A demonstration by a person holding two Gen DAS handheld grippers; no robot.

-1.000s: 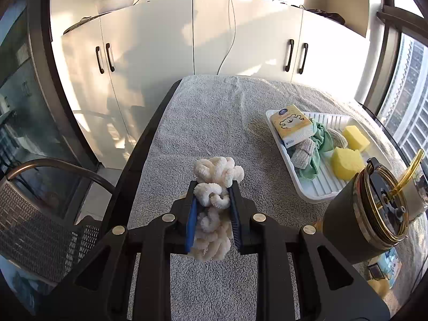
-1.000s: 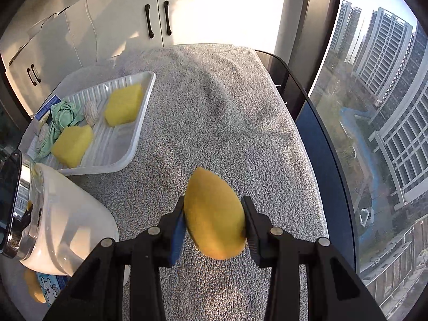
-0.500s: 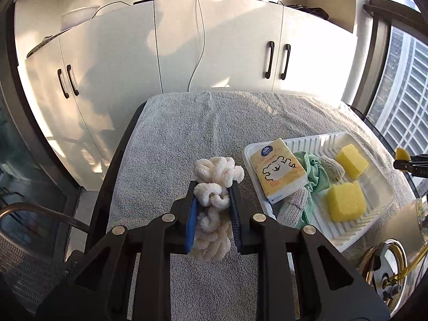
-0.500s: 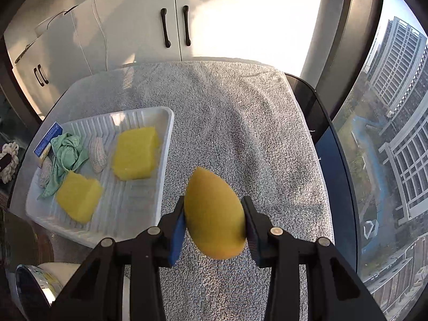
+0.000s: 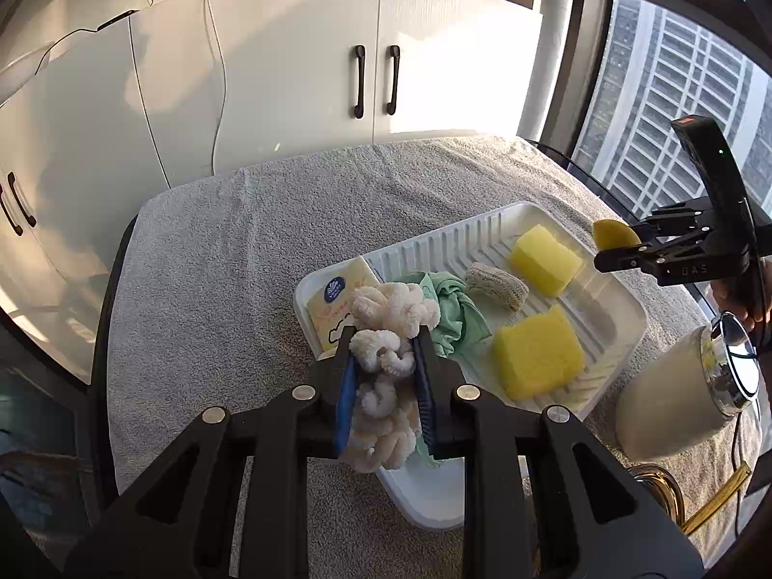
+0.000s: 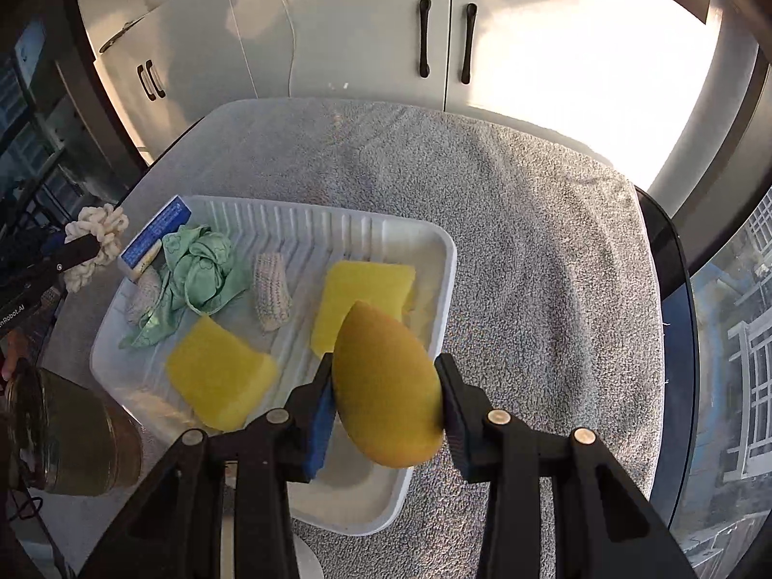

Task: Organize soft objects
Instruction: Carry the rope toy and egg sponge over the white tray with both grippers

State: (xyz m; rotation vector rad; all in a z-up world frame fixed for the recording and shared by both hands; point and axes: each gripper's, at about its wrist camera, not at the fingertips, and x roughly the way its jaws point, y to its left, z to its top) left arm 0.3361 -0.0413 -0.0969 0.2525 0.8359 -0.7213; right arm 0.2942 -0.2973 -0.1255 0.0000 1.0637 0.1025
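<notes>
Upright, yellow teardrop sponge, pointed end up, in right gripper

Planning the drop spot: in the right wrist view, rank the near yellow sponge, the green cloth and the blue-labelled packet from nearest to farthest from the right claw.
1. Near yellow sponge: in the tray, just left of the right claw.
2. Green cloth: middle-left of the tray, farther back.
3. Blue-labelled packet: the tray's far left corner.

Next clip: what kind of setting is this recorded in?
Likely a high-rise apartment or similar room, used as a tabletop work area: tower blocks show far below through the window, white cabinets line the wall, and a towel-covered table holds a white tray.
</notes>
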